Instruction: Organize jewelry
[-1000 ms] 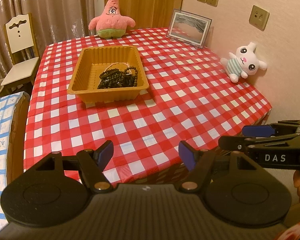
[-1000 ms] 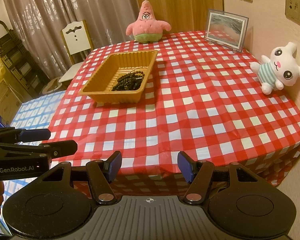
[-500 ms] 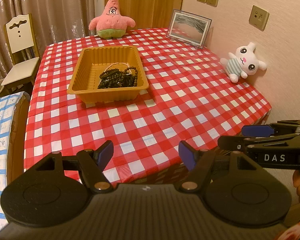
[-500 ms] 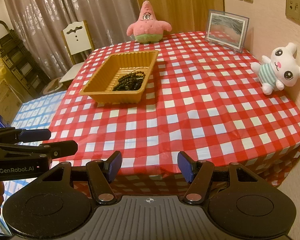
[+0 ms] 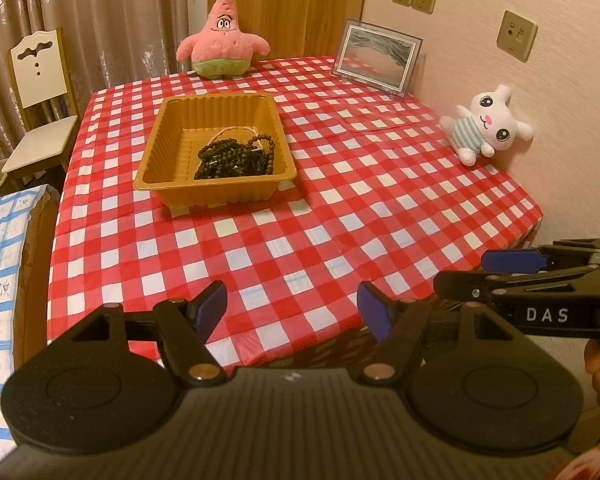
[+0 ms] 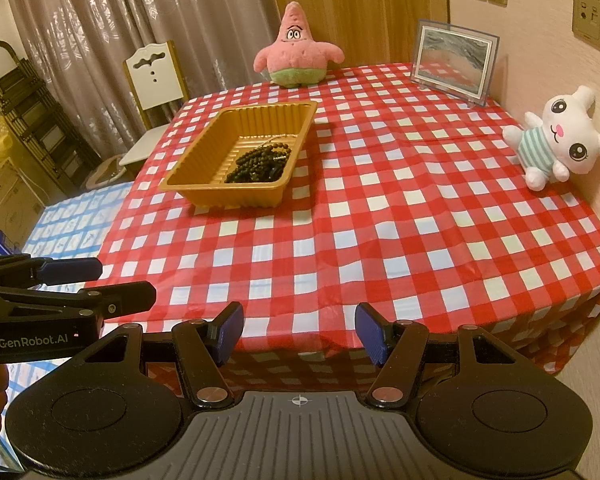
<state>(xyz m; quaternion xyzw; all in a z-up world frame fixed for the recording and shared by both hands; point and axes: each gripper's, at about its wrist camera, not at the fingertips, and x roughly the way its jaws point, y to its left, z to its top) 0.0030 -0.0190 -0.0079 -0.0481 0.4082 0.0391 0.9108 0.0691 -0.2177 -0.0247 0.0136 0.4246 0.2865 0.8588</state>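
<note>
Nothing much has changed over the last second: both tools hang where they were, just off the near edge of the bench (image 5: 380, 216), and the views have barely drifted. The left gripper (image 5: 292, 312) has its fingers spread apart with nothing between them, and the right gripper (image 6: 299, 332) is the same, released and empty. In the left view the right tool shows side-on at the near right, level with the bench edge; in the right view the left tool sits likewise at the near left.

The jewelry, a tangle of dark beads (image 5: 236, 156) with a thin pale cord looping out of it, lies in the near right part of the golden tray (image 5: 216, 194), which stands left of centre toward the far half of the red-checked cloth. Neither tool is anywhere near it. A pink starfish plush (image 5: 222, 40) sits at the far edge, a framed picture (image 5: 376, 58) at the far right corner, and a white bunny plush (image 5: 486, 126) against the right wall.

To me this stillness reads as a pause either before the sorting begins or after the beads have gone into the tray; I cannot tell which. With no other jewelry showing on the cloth, the tray seems the only place to work.
</note>
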